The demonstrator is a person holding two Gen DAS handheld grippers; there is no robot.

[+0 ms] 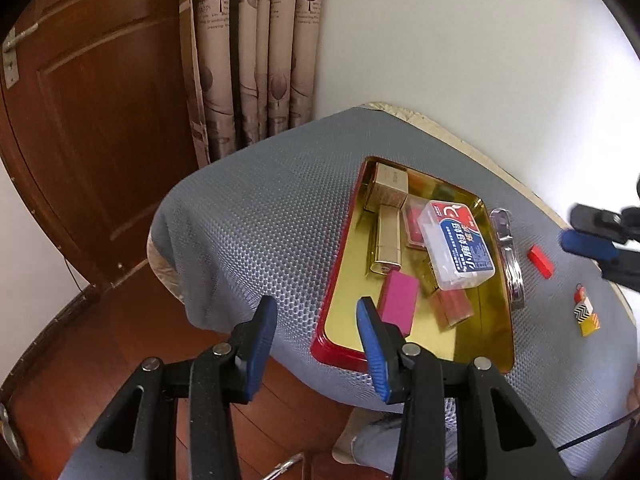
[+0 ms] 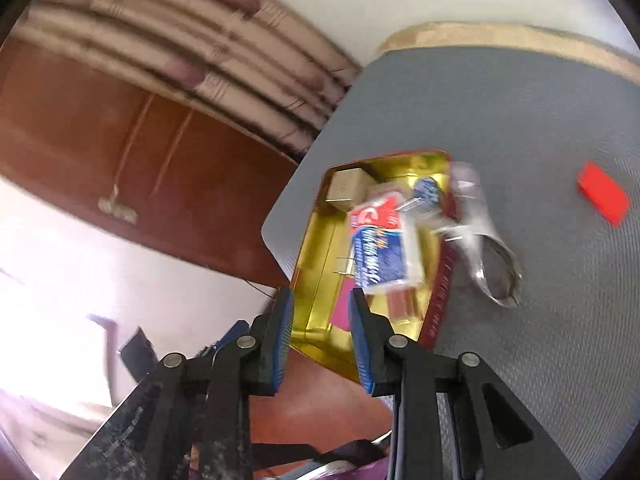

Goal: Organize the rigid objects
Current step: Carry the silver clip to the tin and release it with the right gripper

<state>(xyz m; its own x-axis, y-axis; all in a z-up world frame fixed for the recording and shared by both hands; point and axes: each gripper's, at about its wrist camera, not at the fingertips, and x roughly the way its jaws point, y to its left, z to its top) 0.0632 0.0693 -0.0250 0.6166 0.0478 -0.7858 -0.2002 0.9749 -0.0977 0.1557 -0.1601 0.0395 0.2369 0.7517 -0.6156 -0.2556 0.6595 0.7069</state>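
Tray (image 1: 336, 344) of boxes beside metal clip (image 1: 510, 256), red block (image 1: 541, 261); both grippers released, empty.

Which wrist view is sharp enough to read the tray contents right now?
Left wrist view: sharp; the tray and the clear plastic box read cleanly, with the usual fisheye bending at the edges. Right wrist view: motion-smeared, overexposed lower left; the red block still shows.

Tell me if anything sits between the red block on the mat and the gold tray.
Yes. A silver metal clip lies on the grey mat along the tray's near rim, directly between it and the red block. The block would have to be carried over it.
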